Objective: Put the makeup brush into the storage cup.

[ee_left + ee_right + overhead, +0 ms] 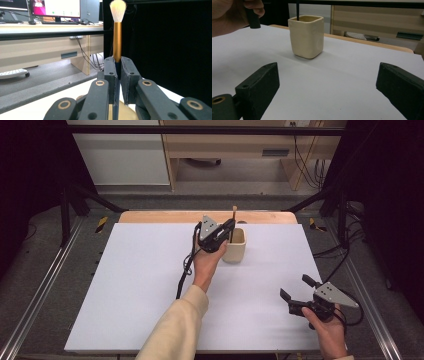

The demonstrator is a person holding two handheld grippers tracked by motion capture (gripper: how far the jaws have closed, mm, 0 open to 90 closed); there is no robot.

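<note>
high view: the left gripper (pixel 226 231) pinches a brush (pixel 233 222) upright over the cream cup (pixel 235 246). left gripper view: brush (pixel 117 37) axis vertical, bristles up (handle down). right gripper view: right gripper (pixel 327 87) spread wide, cup (pixel 307 36) ahead.

The brush (pixel 117 37) has a shiny gold metal collar, soft pale bristles and a thin dark handle, and the cup (pixel 307 36) looks like matt cream ceramic with a slightly uneven, hand-formed surface. The desk (pixel 150 285) is covered by a smooth, matt white sheet with a light wooden edge at the far side. The left gripper (pixel 118 75) is matt black plastic with brass-coloured rivets and finely textured pads, and the right gripper (pixel 295 292) carries a dull grey metal plate.
</note>
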